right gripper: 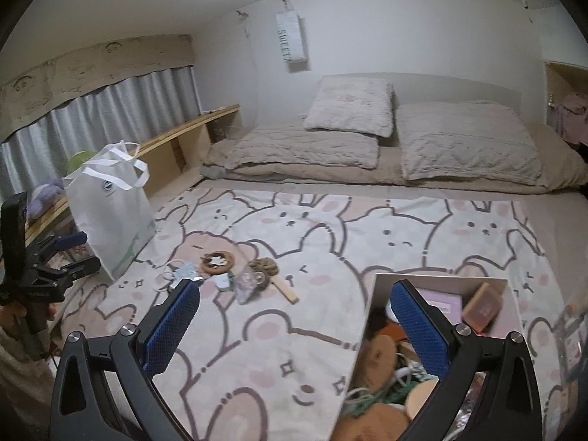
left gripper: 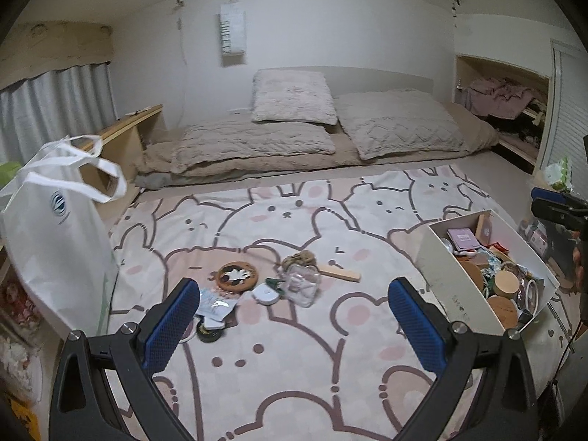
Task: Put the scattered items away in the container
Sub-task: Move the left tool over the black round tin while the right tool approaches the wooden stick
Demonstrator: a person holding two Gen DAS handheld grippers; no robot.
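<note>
Both sets of tongs, left gripper [left gripper: 294, 316] and right gripper [right gripper: 296, 316], gaped empty; clear crinkly plastic packet [left gripper: 302, 283] on the bunny-print blanket [left gripper: 294, 360] looked light, slippery, best pinched at an edge.

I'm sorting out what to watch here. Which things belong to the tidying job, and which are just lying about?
Part of the job:
- white box, already holding odds and ends
- round wooden coaster
- clear plastic bag
- wooden stick
- small white case
- black disc
- left tool and right tool, both open

Just lying about:
- white tote bag
- pillows
- curtain
</note>
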